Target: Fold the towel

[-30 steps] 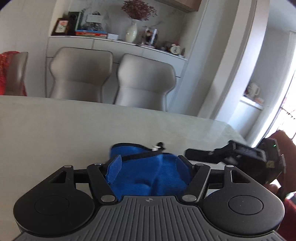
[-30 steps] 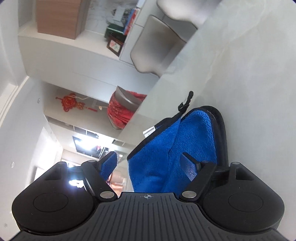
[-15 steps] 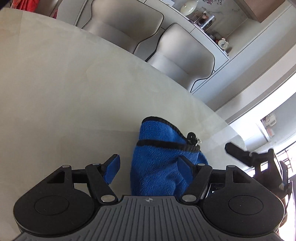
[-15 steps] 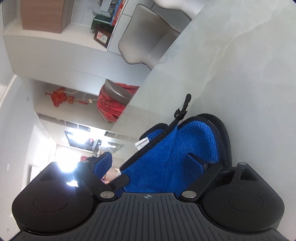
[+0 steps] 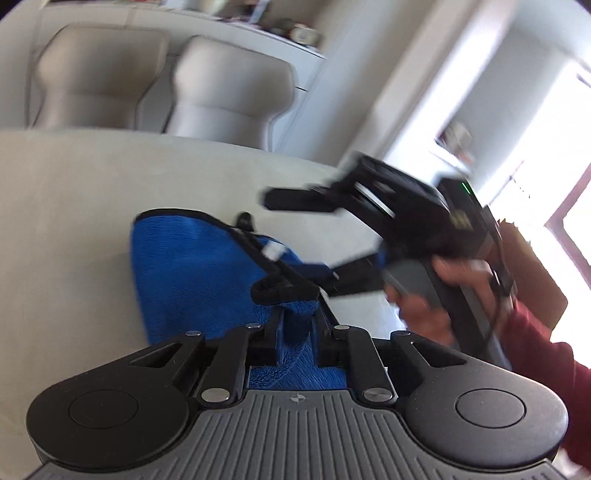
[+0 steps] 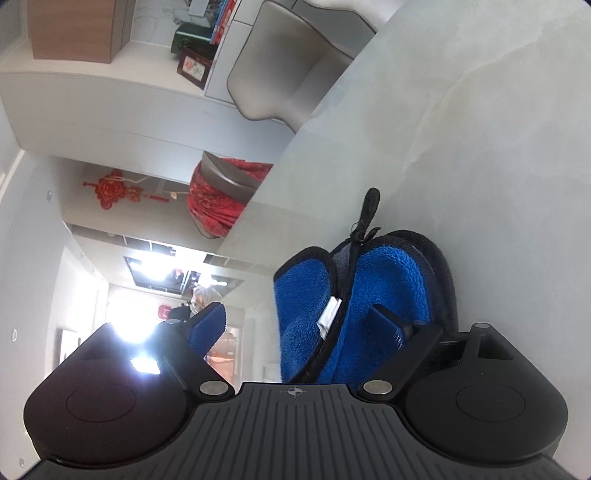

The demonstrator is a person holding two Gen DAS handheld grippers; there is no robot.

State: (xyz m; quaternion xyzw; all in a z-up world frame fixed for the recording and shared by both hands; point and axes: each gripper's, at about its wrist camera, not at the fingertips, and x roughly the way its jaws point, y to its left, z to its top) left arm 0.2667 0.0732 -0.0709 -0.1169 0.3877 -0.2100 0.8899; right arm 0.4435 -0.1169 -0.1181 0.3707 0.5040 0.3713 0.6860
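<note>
- A pale grey-beige table (image 5: pixel 74 206) with a faint marbled pattern fills both wrist views; its surface is smooth and matte.
- A blue towel (image 5: pixel 192 273) with black edging lies bunched on the table, near the table's edge on the person's side.
- The left gripper (image 5: pixel 295 332) has its jaws drawn close together, pinching a fold of the towel between them.
- The right gripper (image 6: pixel 303 325) has its jaws spread wide; the towel lies between them, against the right-side finger (image 6: pixel 388 325), and nothing is clamped.
- In the left view the right gripper (image 5: pixel 328 240) appears blurred just beyond the towel, held by a hand (image 5: pixel 443 291) in a dark red sleeve (image 5: pixel 539 354).
- A black hanging loop (image 6: pixel 369 206) sticks out from the towel's hem onto bare table, and a small white label (image 6: pixel 328 314) sits on the hem; any print on it is too small to read.
- Beyond the towel the table is bare and open out to its far edge.
- Two pale upholstered chairs (image 5: pixel 229 85) stand side by side at the far edge of the table.
- Behind them runs a white ledge (image 6: pixel 110 77) holding a framed picture (image 6: pixel 192 68) and stacked books (image 6: pixel 218 18), whose writing is illegible.
- A third chair draped in red patterned cloth (image 6: pixel 221 192) stands off to one side, and a red knot ornament (image 6: pixel 114 190) hangs on the wall.
- Bright daylight comes from a window (image 5: pixel 554 155) on the right of the left view.
</note>
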